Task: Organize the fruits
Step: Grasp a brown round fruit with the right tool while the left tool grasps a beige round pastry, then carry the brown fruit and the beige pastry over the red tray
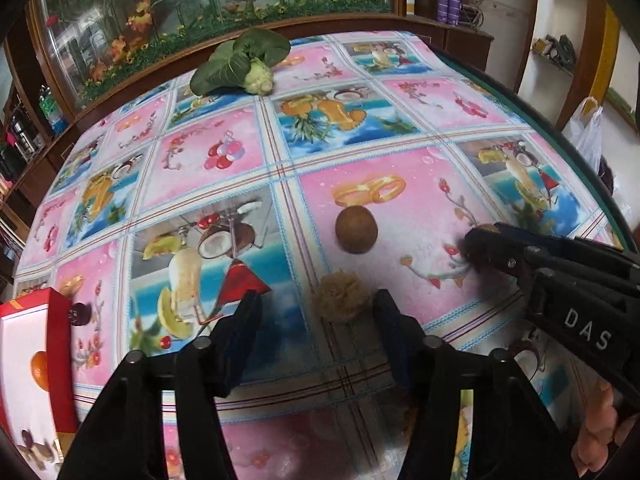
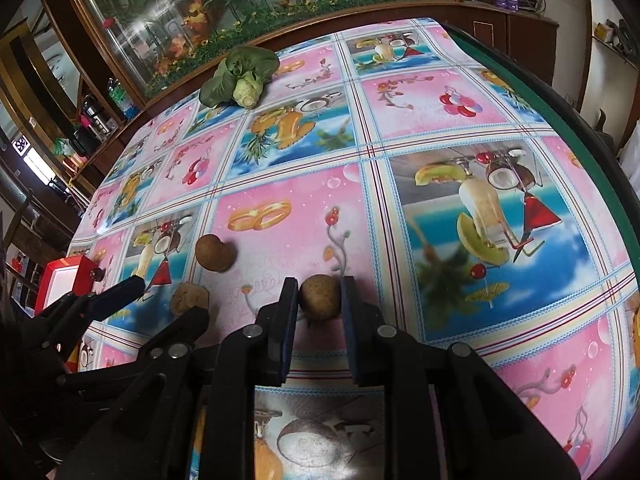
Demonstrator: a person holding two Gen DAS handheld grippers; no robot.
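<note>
Fruits sit on the patterned desk (image 2: 460, 80): 1 brown fruit (image 2: 319, 297) is pinched between the right tool (image 2: 319, 300) fingers, low on the cloth. Left tool (image 1: 318, 312) is spread wide around a fuzzy tan fruit (image 1: 341, 297), another brown fruit (image 1: 356, 230) just beyond, red box (image 1: 30, 360) at left.

Even, soft daylight in both views. Glossy tablecloth (image 2: 440, 128) shows pale sheen near the bench's far edge. Shadows faint. Strong fisheye bending, dark vignette at corners. Glass cabinet (image 1: 200, 0) carries glare streaks.
</note>
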